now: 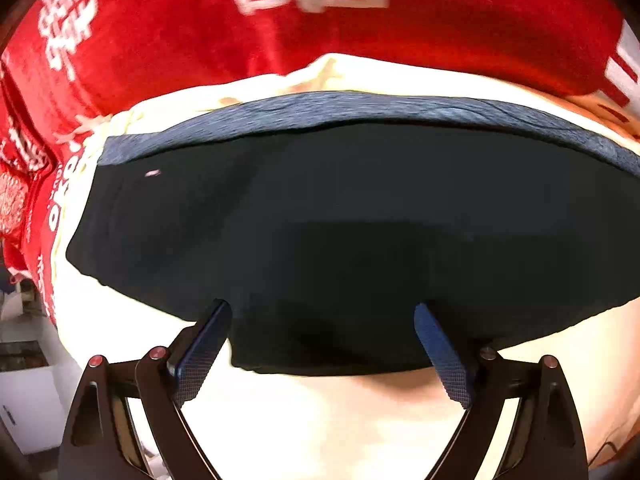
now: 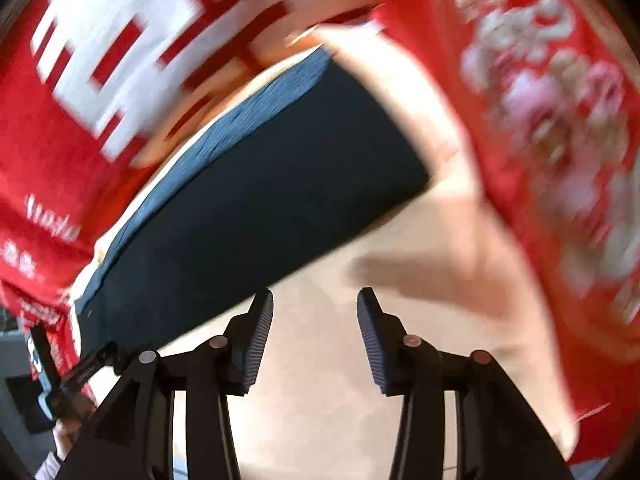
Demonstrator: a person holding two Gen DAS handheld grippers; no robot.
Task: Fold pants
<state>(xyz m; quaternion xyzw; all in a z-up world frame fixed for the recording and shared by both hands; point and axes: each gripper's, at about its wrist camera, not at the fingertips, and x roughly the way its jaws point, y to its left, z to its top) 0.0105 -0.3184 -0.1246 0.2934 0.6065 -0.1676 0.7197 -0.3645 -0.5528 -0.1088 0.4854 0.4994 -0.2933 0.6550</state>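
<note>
My left gripper (image 1: pixel 322 342) hangs spread wide over the near edge of the dark pants (image 1: pixel 320 220), which lie in a flat, compact rectangle on the pale cloth (image 1: pixel 320 420); neither pad holds fabric, though the tips overlap the hem in the left wrist view. A blue-grey band (image 1: pixel 360 108) runs along the far edge. The bundle looks nearly done, I judge, so I would close only on the whole stack of layers at the near edge, low and square, to keep them aligned. My right gripper (image 2: pixel 316 322) also stands parted and empty over bare cloth, just off the pants' long near edge (image 2: pixel 224 232). A red printed spread (image 1: pixel 160 40) with white characters rings the work area and rises close on the right (image 2: pixel 560 120); it could snag a wide swing. That view is blurred.
</note>
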